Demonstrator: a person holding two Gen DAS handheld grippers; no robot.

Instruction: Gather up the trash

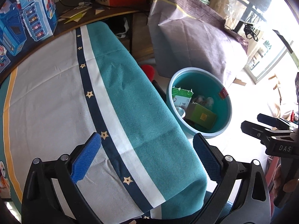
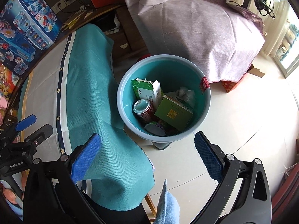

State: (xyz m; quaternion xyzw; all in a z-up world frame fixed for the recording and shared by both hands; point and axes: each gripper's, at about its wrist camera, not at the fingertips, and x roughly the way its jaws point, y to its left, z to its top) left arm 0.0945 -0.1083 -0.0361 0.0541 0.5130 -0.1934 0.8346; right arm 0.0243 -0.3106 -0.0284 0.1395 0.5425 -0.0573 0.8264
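Note:
A teal bin [image 2: 206, 102] stands on the floor beside the table; it also shows in the left wrist view [image 1: 229, 110]. It holds a green-white carton [image 2: 147, 91], a red can [image 2: 143, 110], a green box [image 2: 172, 113], crumpled paper [image 2: 186, 93] and a lid [image 2: 155, 129]. My right gripper [image 2: 147, 156] is open and empty, above the floor just in front of the bin. My left gripper [image 1: 147, 156] is open and empty over the table's cloth [image 1: 56, 102]. The right gripper shows at the left view's right edge [image 1: 261, 127].
A teal, white and navy cloth [image 2: 89, 85] drapes over the table edge. Blue toy boxes [image 1: 28, 18] stand at the back left. A large purple-covered bulk [image 2: 196, 33] sits behind the bin. The floor [image 2: 243, 123] is pale tile.

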